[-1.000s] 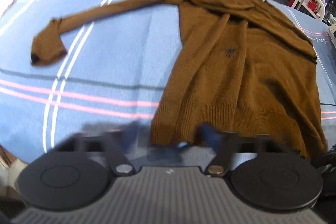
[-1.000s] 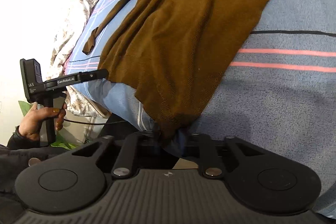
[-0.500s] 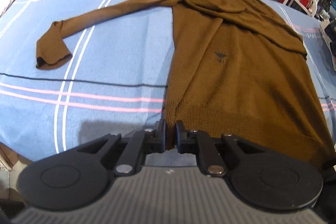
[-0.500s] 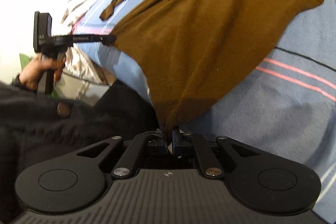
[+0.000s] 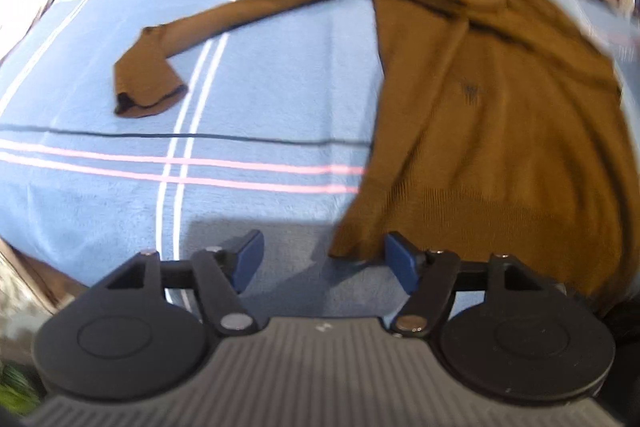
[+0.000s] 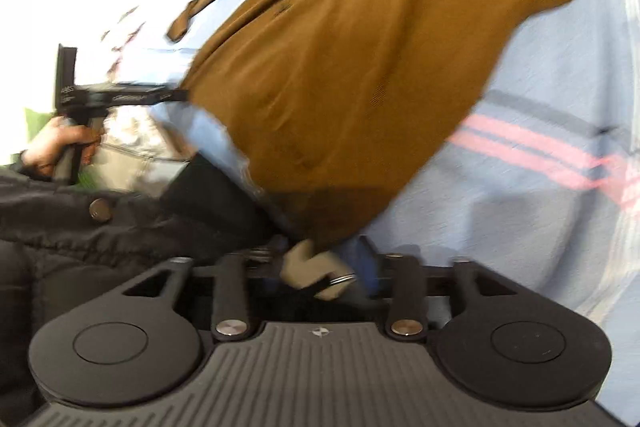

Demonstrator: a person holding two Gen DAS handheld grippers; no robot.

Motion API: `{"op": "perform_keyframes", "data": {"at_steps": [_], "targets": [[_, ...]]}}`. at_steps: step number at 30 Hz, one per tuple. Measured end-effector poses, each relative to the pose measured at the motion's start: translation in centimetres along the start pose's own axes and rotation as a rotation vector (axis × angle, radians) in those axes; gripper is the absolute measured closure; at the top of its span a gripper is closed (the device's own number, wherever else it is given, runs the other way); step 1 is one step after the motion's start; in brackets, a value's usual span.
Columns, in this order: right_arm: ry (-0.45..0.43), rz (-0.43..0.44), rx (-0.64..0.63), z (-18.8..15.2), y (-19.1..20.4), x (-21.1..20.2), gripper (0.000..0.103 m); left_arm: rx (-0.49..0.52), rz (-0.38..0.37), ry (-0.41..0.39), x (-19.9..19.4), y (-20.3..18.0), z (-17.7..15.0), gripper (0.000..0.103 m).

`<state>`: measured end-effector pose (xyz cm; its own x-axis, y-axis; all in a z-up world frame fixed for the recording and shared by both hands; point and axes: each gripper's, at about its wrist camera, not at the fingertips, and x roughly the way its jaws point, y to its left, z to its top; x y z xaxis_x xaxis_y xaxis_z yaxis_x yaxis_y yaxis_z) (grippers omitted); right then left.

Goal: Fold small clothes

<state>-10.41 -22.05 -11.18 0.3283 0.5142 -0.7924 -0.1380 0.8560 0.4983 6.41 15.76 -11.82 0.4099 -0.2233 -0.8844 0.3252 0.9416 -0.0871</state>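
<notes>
A brown sweater (image 6: pixel 360 67) was seen spread across a light blue blanket (image 6: pixel 540 107) crossed by pink and dark stripes. Its lower corner hung just above the right gripper (image 6: pixel 324 267), whose jaws had just been opening and stood apart; the blurred hem was seen between them, and no pad was seen pressing on it. At the left, the left gripper (image 6: pixel 176 95) was held level by a hand (image 6: pixel 56 147), its tip at the sweater's other hem corner. A dark padded jacket (image 6: pixel 100 227) with a round button filled the lower left. The picture was blurred throughout.
</notes>
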Motion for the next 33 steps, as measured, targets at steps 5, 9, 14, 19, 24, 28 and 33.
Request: {"op": "perform_keyframes", "data": {"at_steps": [5, 9, 14, 19, 24, 28, 33], "targets": [[-0.165, -0.023, -0.004, 2.4, -0.8, -2.1, 0.009, -0.130, 0.086, -0.137, -0.8, 3.4, 2.0, 0.014], [-0.225, -0.045, 0.009, 4.5, -0.7, -0.3, 0.007, -0.116, 0.280, -0.251, -0.3, 5.1, 4.0, 0.014], [-0.232, 0.038, 0.056, 5.5, -0.2, 1.5, 0.007, 0.032, 0.358, -0.299, 1.9, 4.4, 6.5, 0.015], [-0.213, 0.052, 0.093, 5.4, -0.1, 1.4, 0.003, 0.148, 0.400, -0.215, 6.9, 3.3, 8.2, 0.036], [-0.218, 0.045, 0.173, 4.7, -0.7, 0.7, 0.003, -0.054, 0.386, -0.232, 7.9, 7.1, 8.2, 0.076], [-0.233, 0.036, 0.225, 4.0, -1.3, 0.3, 0.001, -0.165, 0.371, -0.226, 6.3, 11.2, 9.4, 0.096], [-0.240, 0.059, 0.251, 4.1, -2.2, 0.4, 0.001, -0.321, 0.373, -0.365, 0.0, 16.0, 12.1, 0.096]]}}
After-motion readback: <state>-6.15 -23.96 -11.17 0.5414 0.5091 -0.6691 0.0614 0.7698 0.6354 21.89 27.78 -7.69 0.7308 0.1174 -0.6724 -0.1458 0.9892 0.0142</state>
